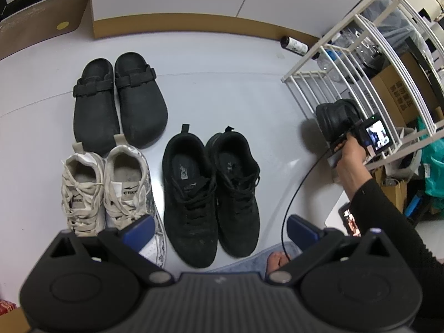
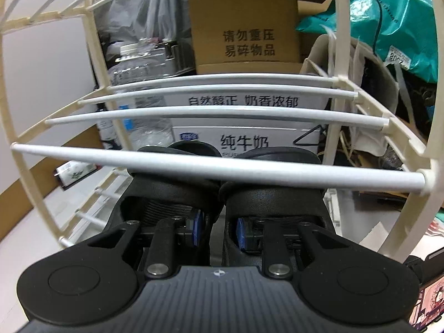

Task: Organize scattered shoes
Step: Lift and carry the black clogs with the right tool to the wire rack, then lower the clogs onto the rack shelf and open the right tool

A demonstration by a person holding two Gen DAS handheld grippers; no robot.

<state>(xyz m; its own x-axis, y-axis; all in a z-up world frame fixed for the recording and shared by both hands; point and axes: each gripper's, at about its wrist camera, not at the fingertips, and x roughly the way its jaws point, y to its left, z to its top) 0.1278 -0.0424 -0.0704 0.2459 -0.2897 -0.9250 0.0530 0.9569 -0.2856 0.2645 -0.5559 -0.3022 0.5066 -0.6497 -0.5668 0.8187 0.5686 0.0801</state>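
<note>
In the left wrist view three pairs stand side by side on the white floor: black clogs, white lace-up sneakers and black sneakers. My left gripper hangs open above the sneakers' toes, holding nothing. To the right, a hand holds my right gripper with a pair of black leather shoes at the bottom of the white wire shoe rack. In the right wrist view the right gripper is shut on the two shoes' inner walls, under a rack bar.
Behind the rack are a cardboard box, a milk carton case, a clear plastic jar and a teal bag. A small bottle lies by the wall. A bare foot and a phone are close by.
</note>
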